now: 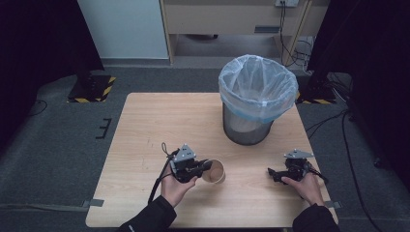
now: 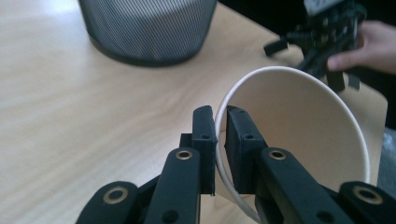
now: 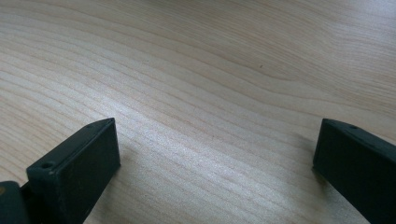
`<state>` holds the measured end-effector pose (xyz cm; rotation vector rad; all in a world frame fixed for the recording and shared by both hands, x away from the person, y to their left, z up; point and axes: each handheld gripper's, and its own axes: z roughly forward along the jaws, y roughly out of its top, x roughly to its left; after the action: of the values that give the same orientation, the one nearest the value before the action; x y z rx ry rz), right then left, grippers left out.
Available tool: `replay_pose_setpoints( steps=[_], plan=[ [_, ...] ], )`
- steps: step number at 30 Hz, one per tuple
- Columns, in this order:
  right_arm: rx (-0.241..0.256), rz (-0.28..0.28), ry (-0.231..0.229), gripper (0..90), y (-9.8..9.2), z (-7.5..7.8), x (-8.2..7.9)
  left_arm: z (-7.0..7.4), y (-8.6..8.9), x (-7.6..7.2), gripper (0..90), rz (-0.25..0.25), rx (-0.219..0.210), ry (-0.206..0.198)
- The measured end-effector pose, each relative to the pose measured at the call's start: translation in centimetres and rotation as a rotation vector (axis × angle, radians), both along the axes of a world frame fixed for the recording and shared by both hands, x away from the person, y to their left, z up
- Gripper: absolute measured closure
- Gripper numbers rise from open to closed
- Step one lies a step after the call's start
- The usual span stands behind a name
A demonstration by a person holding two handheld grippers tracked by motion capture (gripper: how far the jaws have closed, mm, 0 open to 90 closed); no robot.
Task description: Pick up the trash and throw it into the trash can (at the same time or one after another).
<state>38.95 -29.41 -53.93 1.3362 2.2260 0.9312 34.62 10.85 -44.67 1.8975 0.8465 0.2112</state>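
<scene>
A person stands at the near edge of a pale wooden table (image 1: 145,121), a black two-jaw gripper in each hand. The left gripper (image 1: 202,166) is clamped on the rim of a tan paper cup (image 1: 214,171): in the left gripper view one jaw sits outside the cup wall and the other inside, with the thin white rim (image 2: 223,154) pinched between them. The cup lies tipped on its side near the front middle of the table, its open mouth turned up and towards the person, just beside the left hand (image 1: 175,187).

The right gripper (image 1: 274,175) rests low over the table's front right part, well apart from the cup. Its jaws stand wide apart with bare wood grain between them.

Behind the cup, towards the far right of the table, stands a dark wire-mesh waste bin (image 1: 247,126) lined with a pale blue plastic bag (image 1: 257,87).
</scene>
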Motion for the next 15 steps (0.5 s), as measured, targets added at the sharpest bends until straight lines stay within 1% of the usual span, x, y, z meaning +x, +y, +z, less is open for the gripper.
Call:
replay_pose_setpoints(
  steps=[7,10,13,15],
  plan=[
    [0.000,0.000,0.000,0.8,0.0,0.0,0.0,2.6,1.8,0.2,82.2,0.059,-0.069,-0.080],
    [0.000,0.000,0.000,0.8,0.0,0.0,0.0,3.6,2.4,0.2,82.2,0.078,-0.093,-0.107],
    [0.000,0.000,-0.001,0.8,0.0,0.0,0.0,4.9,3.2,0.3,82.2,0.096,-0.116,-0.148],
    [-0.001,-0.001,0.000,0.7,0.0,0.0,0.0,5.5,3.6,0.4,82.2,0.106,-0.128,-0.162]
  ],
)
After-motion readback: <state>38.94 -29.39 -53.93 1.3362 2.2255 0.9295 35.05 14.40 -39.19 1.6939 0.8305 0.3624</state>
